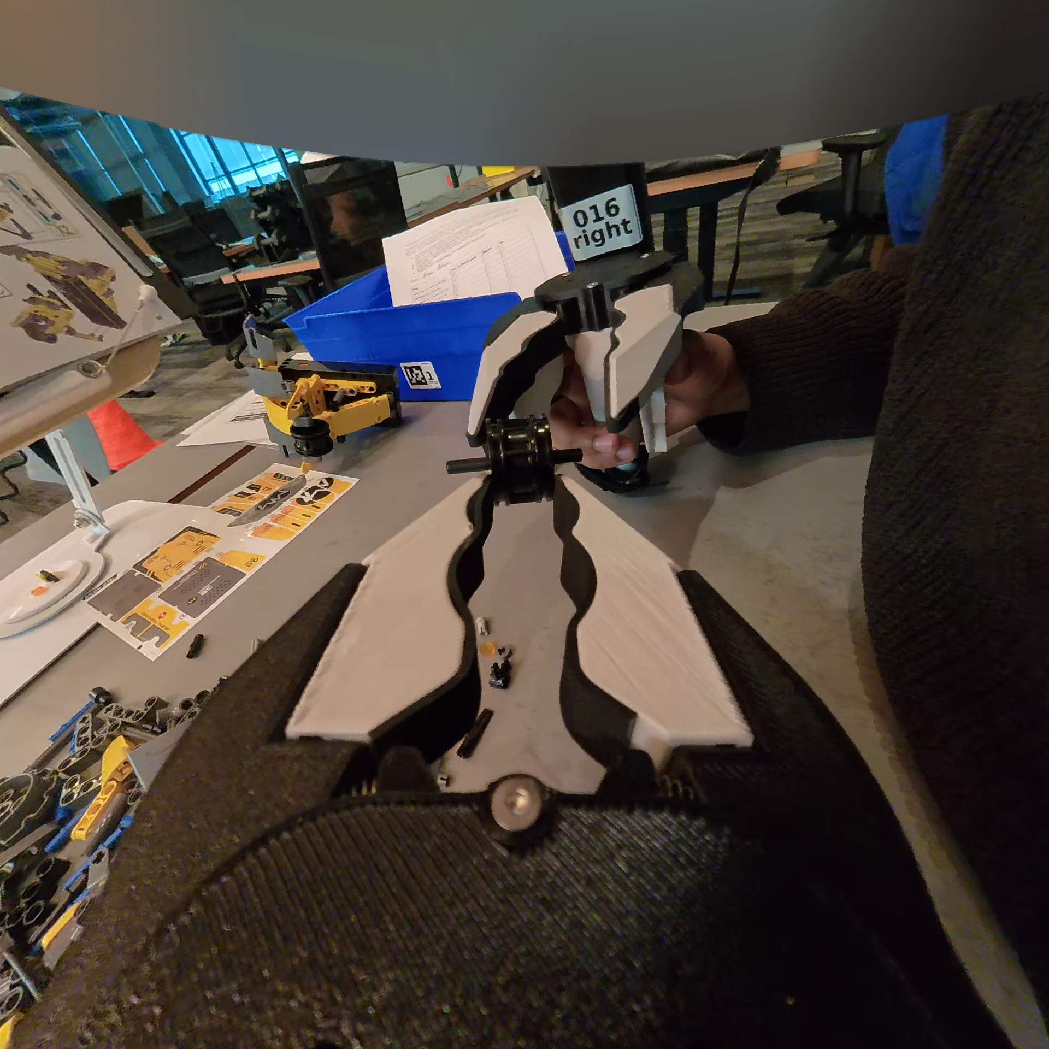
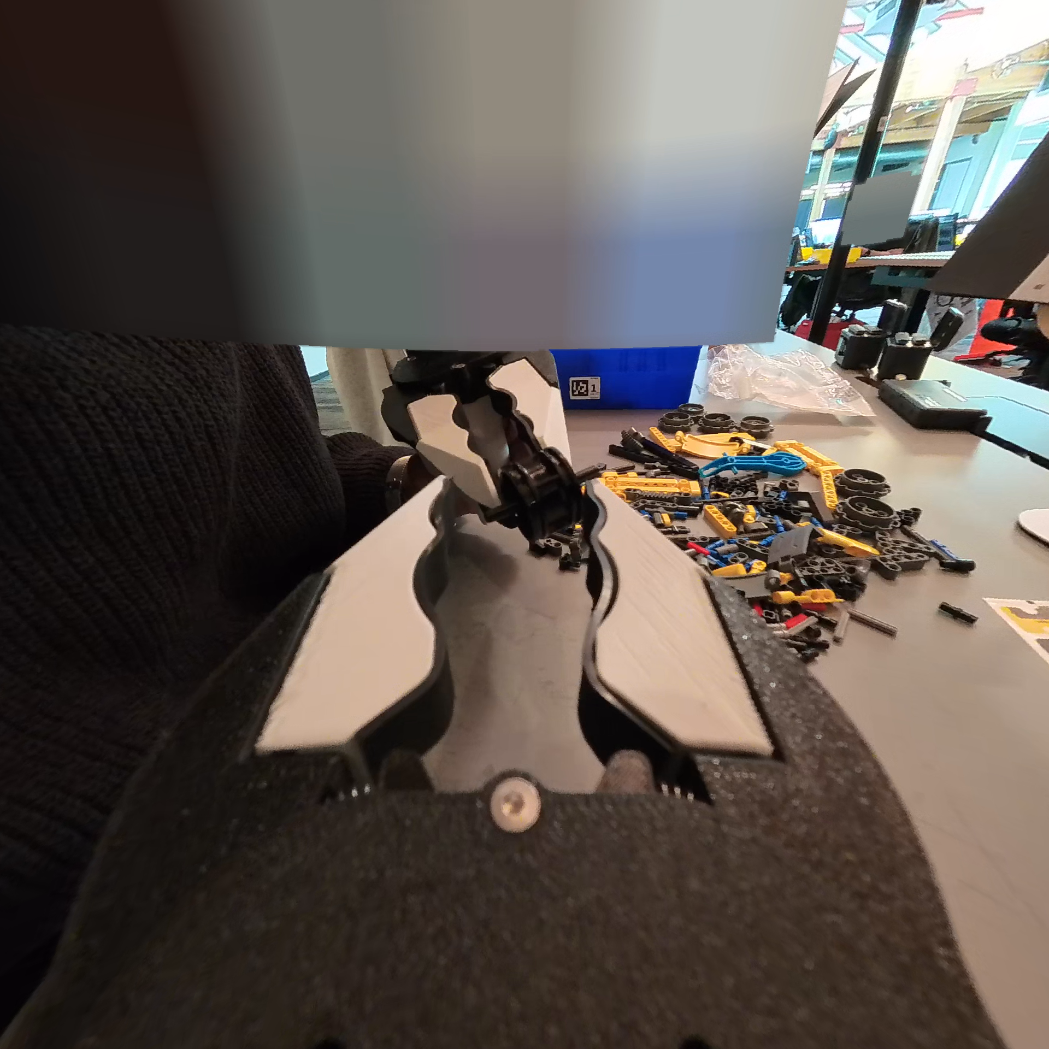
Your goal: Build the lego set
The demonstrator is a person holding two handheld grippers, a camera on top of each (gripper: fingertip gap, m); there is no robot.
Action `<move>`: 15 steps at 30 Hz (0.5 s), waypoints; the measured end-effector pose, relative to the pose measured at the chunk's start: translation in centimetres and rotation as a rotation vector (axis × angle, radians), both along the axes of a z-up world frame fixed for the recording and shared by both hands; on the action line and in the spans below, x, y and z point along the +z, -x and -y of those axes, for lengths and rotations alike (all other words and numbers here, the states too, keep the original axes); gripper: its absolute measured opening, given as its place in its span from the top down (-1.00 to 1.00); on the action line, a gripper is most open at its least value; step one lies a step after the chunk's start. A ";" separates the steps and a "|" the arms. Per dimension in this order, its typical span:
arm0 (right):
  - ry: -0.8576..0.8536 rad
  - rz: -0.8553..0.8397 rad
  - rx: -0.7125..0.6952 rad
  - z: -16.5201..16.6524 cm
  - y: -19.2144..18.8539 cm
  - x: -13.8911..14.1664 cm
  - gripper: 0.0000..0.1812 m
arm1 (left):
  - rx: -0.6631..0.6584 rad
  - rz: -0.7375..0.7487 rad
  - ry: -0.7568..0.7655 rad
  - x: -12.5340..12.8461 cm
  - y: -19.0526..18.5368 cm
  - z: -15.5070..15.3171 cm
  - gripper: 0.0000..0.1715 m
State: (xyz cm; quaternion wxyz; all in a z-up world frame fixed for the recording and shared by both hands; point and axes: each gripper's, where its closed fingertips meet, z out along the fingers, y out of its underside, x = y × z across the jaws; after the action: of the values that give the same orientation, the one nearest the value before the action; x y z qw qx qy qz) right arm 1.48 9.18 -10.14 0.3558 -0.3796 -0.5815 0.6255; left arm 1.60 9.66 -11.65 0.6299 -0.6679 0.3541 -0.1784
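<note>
Left wrist view: left gripper [image 1: 519,488] is closing its fingers on a black wheel hub [image 1: 517,462] with an axle through it, held above the grey tabletop [image 1: 738,539]. Right gripper [image 1: 511,428] is reaching down from above, a hand [image 1: 653,397] on its grip; one fingertip is touching the hub's top, the other finger is standing off to the side. Half-built yellow model [image 1: 323,397] and blue bin [image 1: 397,329] are sitting behind, sticker sheet [image 1: 227,556] to the left.

Right wrist view: right gripper [image 2: 545,499] fingers are sitting at medium spread, the hub [image 2: 539,494] just at the right tip; a firm hold isn't visible. Left gripper [image 2: 511,488] is pinching the hub from the far side. Loose parts pile [image 2: 783,522] is lying on the tabletop to the right.
</note>
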 end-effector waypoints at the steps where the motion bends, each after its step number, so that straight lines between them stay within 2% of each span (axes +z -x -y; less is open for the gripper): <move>1: 0.002 -0.001 0.001 0.0 0.0 0.0 0.50 | -0.002 0.005 0.001 0.0 0.0 0.0 0.80; 15: 0.005 -0.005 -0.003 0.1 0.0 0.1 0.47 | -0.020 0.066 0.024 0.5 0.3 0.0 0.80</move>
State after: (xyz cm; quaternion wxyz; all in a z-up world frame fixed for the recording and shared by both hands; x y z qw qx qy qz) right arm 1.43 9.08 -10.06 0.3573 -0.3796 -0.5785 0.6273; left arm 1.26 9.63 -11.11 0.6315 -0.6655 0.3374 -0.2109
